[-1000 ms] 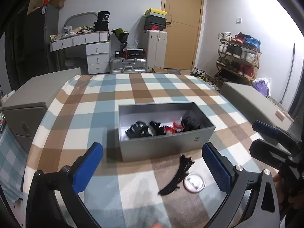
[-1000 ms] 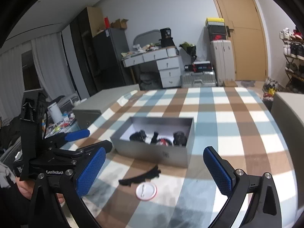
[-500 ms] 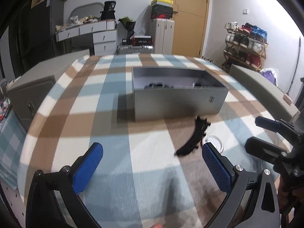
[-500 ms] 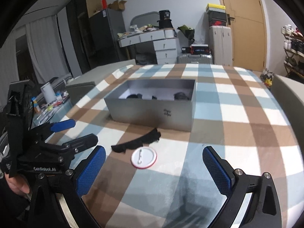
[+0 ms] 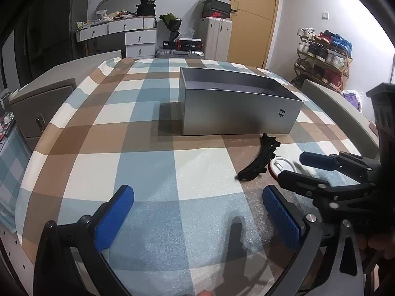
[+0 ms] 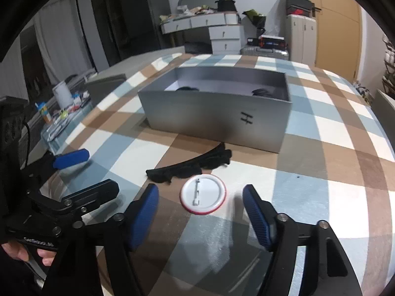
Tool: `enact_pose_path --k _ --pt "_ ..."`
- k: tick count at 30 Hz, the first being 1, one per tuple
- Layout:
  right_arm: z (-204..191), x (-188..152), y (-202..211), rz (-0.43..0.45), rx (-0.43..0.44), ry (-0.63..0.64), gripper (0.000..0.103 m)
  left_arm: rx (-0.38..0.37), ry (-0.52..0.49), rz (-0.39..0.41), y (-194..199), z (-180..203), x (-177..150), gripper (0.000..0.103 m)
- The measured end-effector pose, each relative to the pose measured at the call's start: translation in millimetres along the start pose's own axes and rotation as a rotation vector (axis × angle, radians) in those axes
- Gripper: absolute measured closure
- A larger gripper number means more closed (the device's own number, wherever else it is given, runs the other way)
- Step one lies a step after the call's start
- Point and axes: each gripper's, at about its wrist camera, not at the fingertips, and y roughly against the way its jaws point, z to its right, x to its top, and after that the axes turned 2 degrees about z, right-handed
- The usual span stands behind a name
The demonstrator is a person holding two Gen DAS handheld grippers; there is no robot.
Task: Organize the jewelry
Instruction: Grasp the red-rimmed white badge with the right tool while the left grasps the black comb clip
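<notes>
Both grippers have descended toward the surface point(image 6: 321, 172), and the right gripper point(image 6: 200, 213) has just been narrowing its jaws, now half spread astride the round pin badge point(image 6: 203, 194) without touching it. Left gripper point(image 5: 197, 215) jaws stand wide, empty. Light, stiff and flat, the badge is best gripped by its rim. A black hair clip point(image 6: 190, 166) lies before the grey box point(image 6: 217, 120).

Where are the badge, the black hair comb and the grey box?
badge point(image 6: 203, 194), right wrist view: middle of its white back.
hair comb point(image 6: 187, 166), right wrist view: middle of its curved spine.
box point(image 6: 212, 120), right wrist view: its near outer wall.
</notes>
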Motion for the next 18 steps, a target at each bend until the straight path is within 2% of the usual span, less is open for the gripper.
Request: enact_pose_path --k 3,5,11,18 --pt "-2.3 1.3 -4.0 -0.009 -0.015 0.009 0.051 0.000 0.008 0.000 0.9 -2.4 -0.3 0.001" --pt "-3.6 3.0 -5.6 -0.017 -0.022 0.011 0.076 -0.001 0.010 -0.002 1.3 -3.8 -0.6 0.001" --pt "-10.3 3.4 -8.3 -0.016 -0.054 0.061 0.077 0.011 0.017 -0.011 1.5 -7.1 -1.7 0.001" --pt "-4.3 3.8 -3.4 -0.005 0.006 0.020 0.072 0.020 0.007 -0.014 2.3 -7.4 -1.0 0.001"
